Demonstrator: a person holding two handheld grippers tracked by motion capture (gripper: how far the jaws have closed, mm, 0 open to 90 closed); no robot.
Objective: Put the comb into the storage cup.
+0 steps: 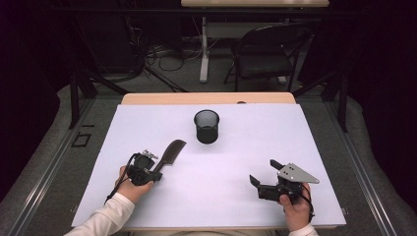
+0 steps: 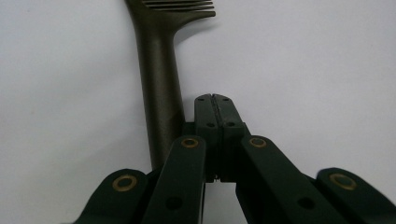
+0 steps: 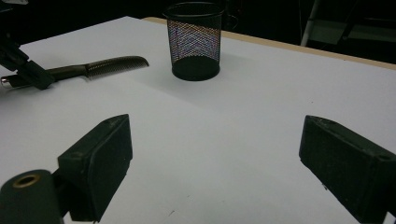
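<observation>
Comb (image 1: 171,151) lying beside the clenched, empty left gripper (image 2: 215,99), long axis toward one o'clock. Right gripper (image 3: 215,154) released, farther away, at four o'clock.

The comb (image 2: 159,84) looks like dark matt plastic, its handle smooth with a faint sheen. The pen cup (image 3: 194,39) is black wire mesh — metal, fine-woven, see-through. A white sheet (image 1: 236,162), matt and smooth like paper, covers the pale wooden table (image 1: 206,98). The right gripper (image 3: 215,163) has dull black plastic jaws — faintly grainy.
</observation>
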